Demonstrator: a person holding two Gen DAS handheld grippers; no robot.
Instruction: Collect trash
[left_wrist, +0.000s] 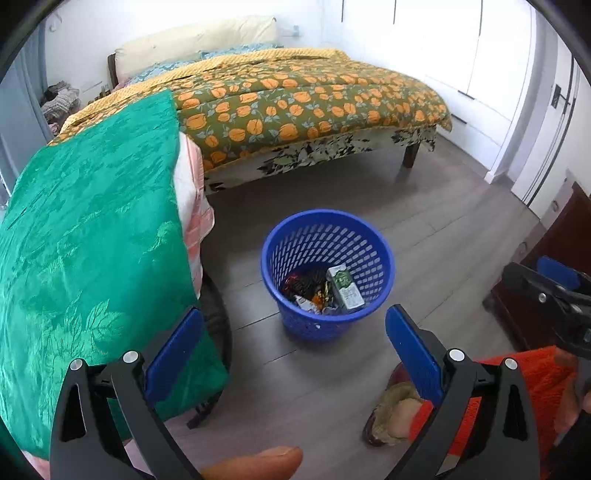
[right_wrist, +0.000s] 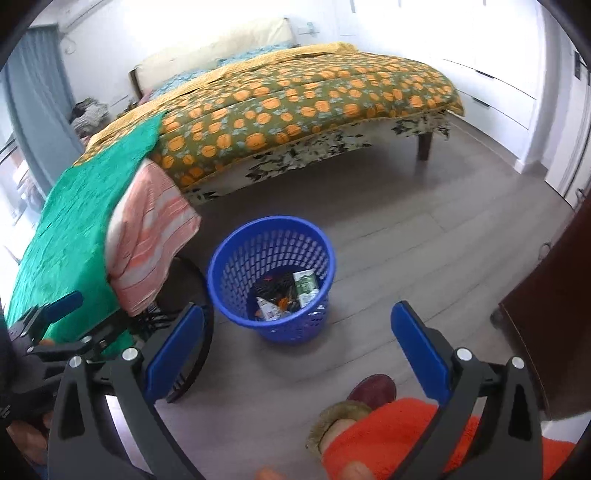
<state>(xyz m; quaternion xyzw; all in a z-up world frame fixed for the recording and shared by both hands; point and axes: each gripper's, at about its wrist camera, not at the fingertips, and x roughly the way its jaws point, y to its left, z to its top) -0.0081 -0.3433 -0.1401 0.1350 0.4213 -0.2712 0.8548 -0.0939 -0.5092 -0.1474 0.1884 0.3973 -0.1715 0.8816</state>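
Observation:
A blue perforated trash basket (left_wrist: 327, 236) stands on the grey wood floor, also in the right wrist view as the basket (right_wrist: 271, 236). Inside lie a green and white carton (left_wrist: 346, 288), dark wrappers (left_wrist: 304, 284) and small scraps; the carton (right_wrist: 306, 283) shows from the right too. My left gripper (left_wrist: 293, 332) hovers above and in front of the basket, open and empty. My right gripper (right_wrist: 297, 326) is likewise open with nothing between its blue pads. The right gripper (left_wrist: 550, 291) shows at the right edge of the left view, the left gripper (right_wrist: 55, 314) at the left of the right view.
A bed (left_wrist: 295, 107) with an orange-flowered quilt fills the back. A green cloth (left_wrist: 85, 240) over pink striped fabric (right_wrist: 151, 236) covers a black-framed piece of furniture at left. Dark wooden furniture (right_wrist: 554, 295) stands at right. A foot in a slipper (left_wrist: 391, 410) and an orange trouser leg (right_wrist: 399, 435) are below.

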